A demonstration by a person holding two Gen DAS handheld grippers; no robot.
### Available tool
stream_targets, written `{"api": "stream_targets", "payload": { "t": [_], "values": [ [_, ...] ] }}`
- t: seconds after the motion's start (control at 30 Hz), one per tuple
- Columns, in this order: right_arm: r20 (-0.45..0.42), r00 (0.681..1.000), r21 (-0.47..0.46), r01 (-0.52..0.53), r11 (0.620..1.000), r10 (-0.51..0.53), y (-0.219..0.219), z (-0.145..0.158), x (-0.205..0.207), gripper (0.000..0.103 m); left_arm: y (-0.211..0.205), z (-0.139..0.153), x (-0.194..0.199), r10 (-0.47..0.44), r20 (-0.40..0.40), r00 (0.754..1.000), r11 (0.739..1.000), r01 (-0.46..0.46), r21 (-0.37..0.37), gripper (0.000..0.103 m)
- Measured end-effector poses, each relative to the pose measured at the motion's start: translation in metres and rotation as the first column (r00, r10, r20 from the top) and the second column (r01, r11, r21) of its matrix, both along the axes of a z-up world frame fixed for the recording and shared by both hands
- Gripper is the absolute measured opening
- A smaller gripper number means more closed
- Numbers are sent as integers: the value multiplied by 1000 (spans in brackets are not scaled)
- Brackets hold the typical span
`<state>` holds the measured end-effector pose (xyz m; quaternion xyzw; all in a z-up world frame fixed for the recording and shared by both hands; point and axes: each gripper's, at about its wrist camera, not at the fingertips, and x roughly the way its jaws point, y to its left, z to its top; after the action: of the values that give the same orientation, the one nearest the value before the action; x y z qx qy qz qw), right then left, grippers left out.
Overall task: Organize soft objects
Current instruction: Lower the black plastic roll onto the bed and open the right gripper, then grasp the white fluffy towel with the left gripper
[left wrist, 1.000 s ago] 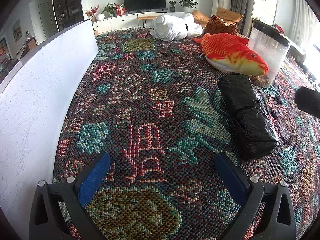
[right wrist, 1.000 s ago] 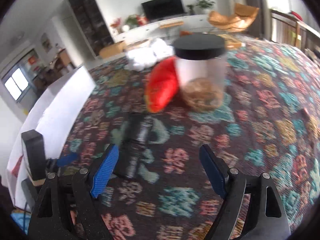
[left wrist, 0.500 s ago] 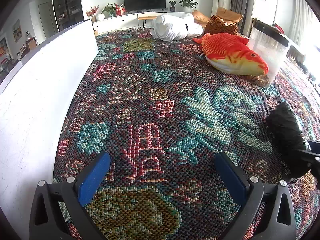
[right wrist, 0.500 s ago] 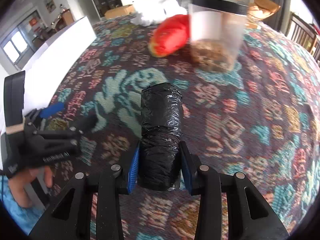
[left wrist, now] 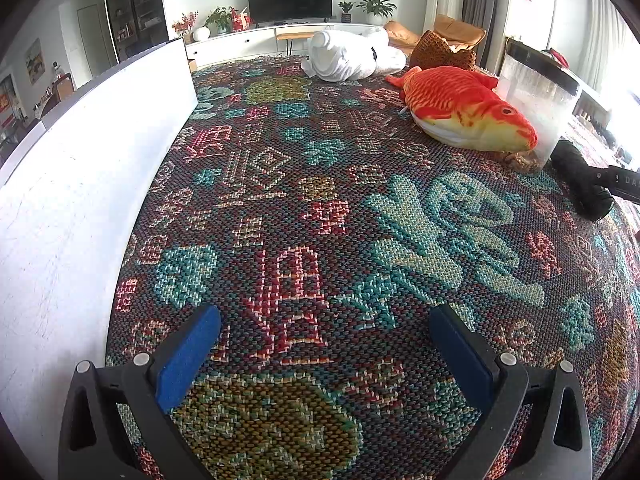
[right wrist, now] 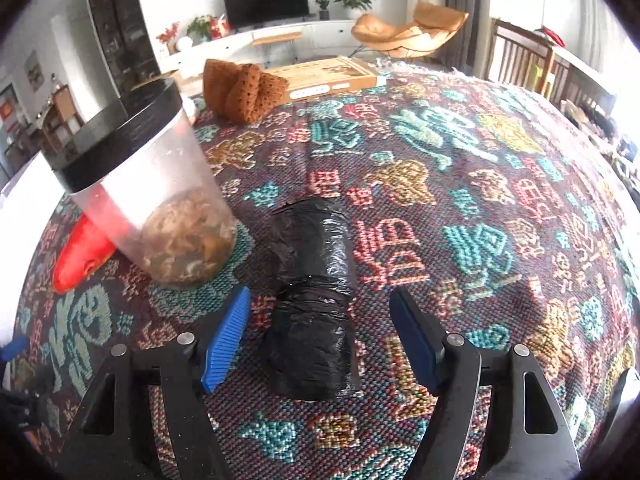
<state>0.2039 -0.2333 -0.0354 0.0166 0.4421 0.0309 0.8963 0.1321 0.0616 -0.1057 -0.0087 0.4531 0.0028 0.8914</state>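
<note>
A black plastic-wrapped roll (right wrist: 312,300) lies on the patterned cloth (right wrist: 460,184), between the open jaws of my right gripper (right wrist: 320,340), which do not touch it. The roll also shows at the far right of the left wrist view (left wrist: 580,180). A red-orange plush fish (left wrist: 464,108) lies beside a clear tub with a black lid (right wrist: 148,200). A white plush (left wrist: 348,56) and a brown knitted item (right wrist: 240,88) lie at the far edge. My left gripper (left wrist: 324,344) is open and empty over the cloth.
A white panel (left wrist: 80,160) runs along the left edge of the cloth. A flat cardboard box (right wrist: 332,76) lies behind the brown knit. Chairs and a TV cabinet stand beyond the far edge.
My right gripper closed on the black roll, carried it rightward next to the clear tub, then opened and let it go. The left gripper has stayed still.
</note>
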Motion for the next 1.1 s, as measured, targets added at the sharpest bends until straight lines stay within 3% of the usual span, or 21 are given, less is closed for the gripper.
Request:
{"api": "stream_targets", "payload": {
  "t": [0.1, 0.23, 0.43, 0.53, 0.7, 0.83, 0.93, 1.1],
  "values": [
    [47, 999, 30, 7, 1000, -8, 0, 11, -22, 75, 0, 0, 0, 0, 0, 1000, 1000, 0, 0, 103],
    [52, 998, -72, 20, 997, -16, 12, 14, -52, 78, 0, 0, 0, 0, 0, 1000, 1000, 0, 0, 103],
    [-17, 999, -207, 40, 978, -44, 20, -16, -59, 78, 0, 0, 0, 0, 0, 1000, 1000, 0, 0, 103],
    [26, 997, -164, 74, 984, -70, 11, -18, -66, 83, 0, 0, 0, 0, 0, 1000, 1000, 0, 0, 103],
    [5, 995, -83, 98, 992, -98, -4, -19, -67, 86, 0, 0, 0, 3, -1, 1000, 1000, -3, 1, 103],
    [4, 995, -74, 100, 992, -100, -6, -19, -69, 87, 0, 1, 4, 3, -37, 999, 1000, -3, 1, 103],
    [3, 995, -68, 101, 993, -101, -6, -19, -70, 87, -2, 13, 26, -23, -114, 993, 1000, 24, 8, 103],
    [3, 995, -66, 100, 993, -101, -7, -19, -72, 87, -10, 61, 93, -90, -23, 996, 993, 92, 71, 103]
  ]
}}
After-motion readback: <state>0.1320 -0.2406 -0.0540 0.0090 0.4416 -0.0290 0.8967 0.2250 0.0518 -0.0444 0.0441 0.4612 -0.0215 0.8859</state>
